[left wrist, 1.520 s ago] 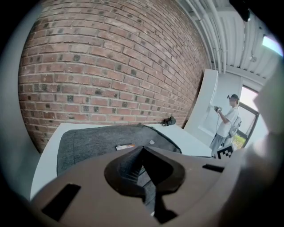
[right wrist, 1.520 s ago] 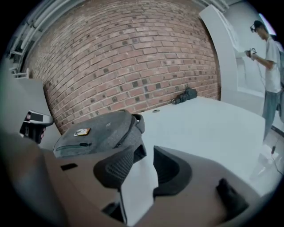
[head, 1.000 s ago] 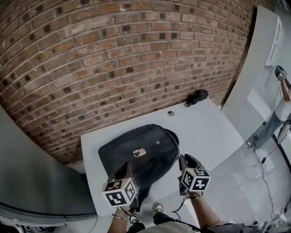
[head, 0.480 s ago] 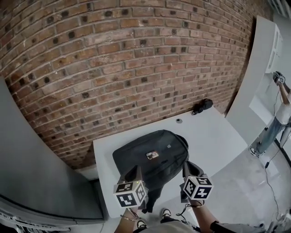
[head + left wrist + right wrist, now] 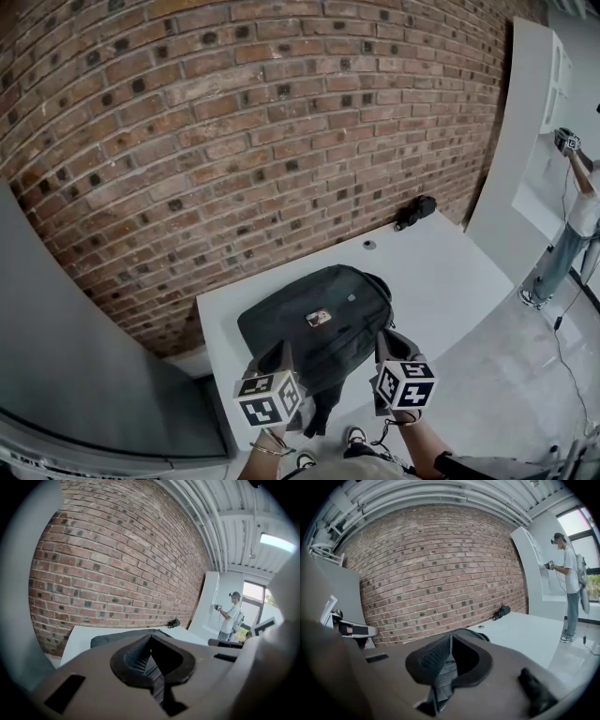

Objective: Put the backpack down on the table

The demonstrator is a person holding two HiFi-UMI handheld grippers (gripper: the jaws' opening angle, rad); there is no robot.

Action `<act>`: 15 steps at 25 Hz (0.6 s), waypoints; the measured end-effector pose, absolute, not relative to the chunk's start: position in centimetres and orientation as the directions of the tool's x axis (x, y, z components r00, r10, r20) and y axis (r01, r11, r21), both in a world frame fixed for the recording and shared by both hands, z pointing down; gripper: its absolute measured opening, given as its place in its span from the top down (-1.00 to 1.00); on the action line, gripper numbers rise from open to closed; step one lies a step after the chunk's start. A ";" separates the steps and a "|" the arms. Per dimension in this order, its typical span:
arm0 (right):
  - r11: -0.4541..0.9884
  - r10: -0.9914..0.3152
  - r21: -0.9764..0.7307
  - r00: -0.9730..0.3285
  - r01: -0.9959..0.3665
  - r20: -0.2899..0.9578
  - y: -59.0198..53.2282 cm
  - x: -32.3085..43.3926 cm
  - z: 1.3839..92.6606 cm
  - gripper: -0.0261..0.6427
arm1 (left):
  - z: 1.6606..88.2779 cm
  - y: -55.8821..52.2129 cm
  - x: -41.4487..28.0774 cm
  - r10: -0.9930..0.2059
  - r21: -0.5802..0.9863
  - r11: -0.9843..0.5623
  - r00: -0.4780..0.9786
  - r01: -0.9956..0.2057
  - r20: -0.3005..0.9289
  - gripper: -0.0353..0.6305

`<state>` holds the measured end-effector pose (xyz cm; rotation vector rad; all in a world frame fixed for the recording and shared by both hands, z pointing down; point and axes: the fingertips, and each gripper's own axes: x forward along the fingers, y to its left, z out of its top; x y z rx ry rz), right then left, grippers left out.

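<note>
- Your left gripper [image 5: 276, 349] and right gripper [image 5: 387, 337] are both pinched narrow, empty
- Backpack [image 5: 314, 323] lies flat on the table [image 5: 441, 272] just ahead, long axis crosswise, right side nearer

We note dark grey backpack [image 5: 314, 323] lying flat on white table [image 5: 441, 272], at near edge; strap [image 5: 314, 414] hangs over edge.

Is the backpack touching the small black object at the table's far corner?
Apart. The head view shows a broad stretch of bare white table between the backpack and the black object by the brick wall.
</note>
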<state>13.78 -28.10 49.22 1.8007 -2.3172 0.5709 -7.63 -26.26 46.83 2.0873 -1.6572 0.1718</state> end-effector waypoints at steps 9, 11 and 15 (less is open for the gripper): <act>0.213 -0.890 -0.201 -0.274 -0.956 0.364 -28.3 13.3 49.8 0.83 | 47.1 -26.5 -8.6 -0.889 0.271 -0.153 0.252 -0.950 0.382 0.86; 0.212 -0.888 -0.193 -0.271 -0.958 0.370 -28.5 13.3 50.0 0.83 | 47.3 -26.7 -8.8 -0.889 0.274 -0.146 0.248 -0.950 0.386 0.86; 0.206 -0.889 -0.184 -0.263 -0.961 0.376 -28.9 13.6 50.0 0.83 | 47.4 -27.2 -8.9 -0.889 0.284 -0.141 0.248 -0.948 0.385 0.86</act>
